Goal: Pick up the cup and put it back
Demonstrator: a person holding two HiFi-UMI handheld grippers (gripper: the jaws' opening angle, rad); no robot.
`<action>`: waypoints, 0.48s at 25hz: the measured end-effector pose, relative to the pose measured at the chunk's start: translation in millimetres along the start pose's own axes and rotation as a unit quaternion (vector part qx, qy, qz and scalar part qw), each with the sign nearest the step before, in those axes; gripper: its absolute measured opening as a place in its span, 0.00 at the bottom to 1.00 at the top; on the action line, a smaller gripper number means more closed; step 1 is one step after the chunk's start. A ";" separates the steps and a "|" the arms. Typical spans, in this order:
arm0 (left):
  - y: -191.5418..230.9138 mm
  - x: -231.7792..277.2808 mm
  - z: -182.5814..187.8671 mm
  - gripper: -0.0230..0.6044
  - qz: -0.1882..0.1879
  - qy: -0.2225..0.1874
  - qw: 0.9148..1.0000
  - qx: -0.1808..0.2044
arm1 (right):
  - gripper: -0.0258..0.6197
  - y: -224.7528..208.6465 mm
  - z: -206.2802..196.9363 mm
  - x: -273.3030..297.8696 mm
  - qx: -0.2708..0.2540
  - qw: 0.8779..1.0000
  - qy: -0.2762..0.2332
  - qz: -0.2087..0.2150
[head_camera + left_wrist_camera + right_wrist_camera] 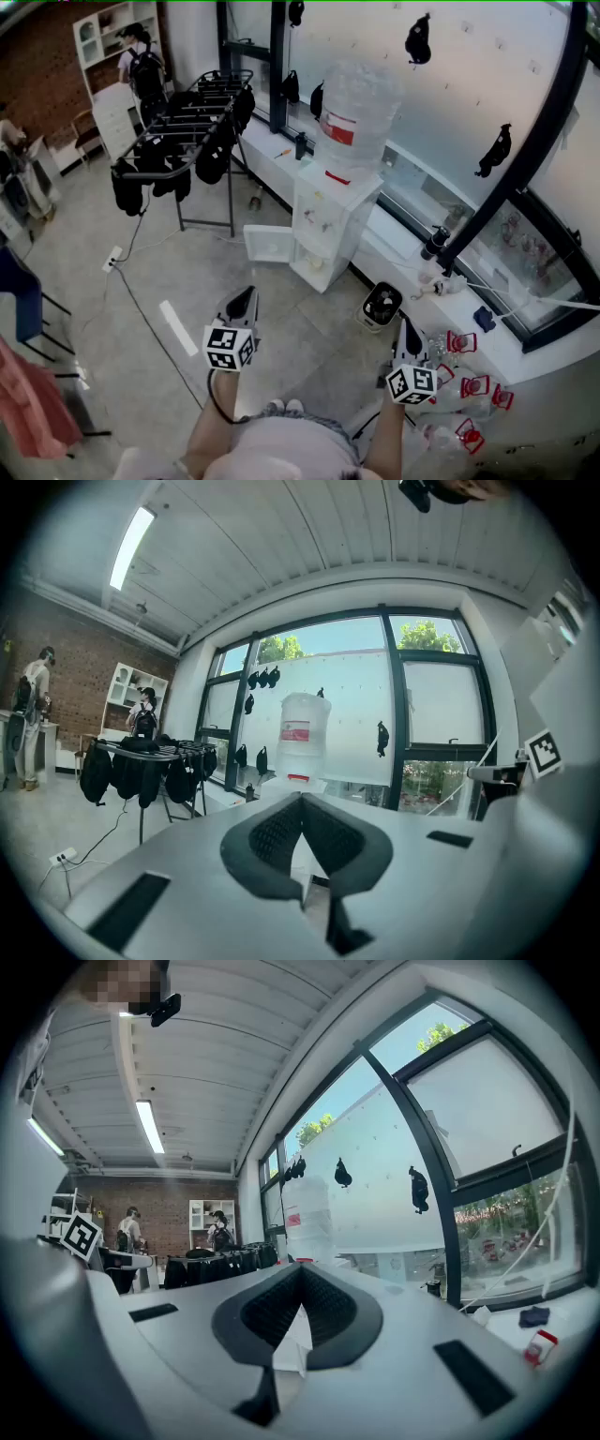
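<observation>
A person stands on a grey tiled floor with a two-jaw gripper in each hand. Both are held about level and aimed at a white cabinet-style water dispenser (330, 217) a short way ahead.

The left gripper (247, 292) has its jaws pressed together at the tips with nothing between them. The right gripper (405, 324) is likewise closed and empty. Through the notch below each pair of tips, only the pale front of the dispenser shows.

A large clear plastic water bottle with a red label (357, 114) sits upside down on top of the dispenser. The dispenser's white lower door (270, 243) hangs open, directly ahead of the left gripper. It bares shelves with small pale things on them. The cup cannot be picked out for certain, as those things are too small to tell.

Between the right gripper and the dispenser, a small appliance with a round black grille (382, 305) rests on the floor. Just beside the right gripper, on its outer side, lie clear plastic bottles with red labels (469, 386).

Farther ahead and to the left of the left gripper stands a black metal drying rack hung with dark garments (187, 131). Beyond it, a person wearing a dark backpack (142, 67) stands near white shelving.
</observation>
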State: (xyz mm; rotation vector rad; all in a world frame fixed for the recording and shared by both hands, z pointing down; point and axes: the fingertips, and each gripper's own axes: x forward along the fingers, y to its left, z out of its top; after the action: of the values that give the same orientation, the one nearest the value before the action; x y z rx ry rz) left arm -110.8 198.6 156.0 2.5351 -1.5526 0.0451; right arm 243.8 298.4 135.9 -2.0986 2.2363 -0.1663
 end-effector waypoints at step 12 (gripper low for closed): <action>-1.8 1.9 -5.5 0.08 0.001 0.008 1.000 0.002 | 0.06 -0.9 -5.3 3.4 0.006 1.000 0.006 0.003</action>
State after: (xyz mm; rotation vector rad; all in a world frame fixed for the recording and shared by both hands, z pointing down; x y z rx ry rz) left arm -108.0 198.6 161.4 2.5292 -1.5514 0.0673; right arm 243.8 295.1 141.3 -2.0893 2.2429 -0.1932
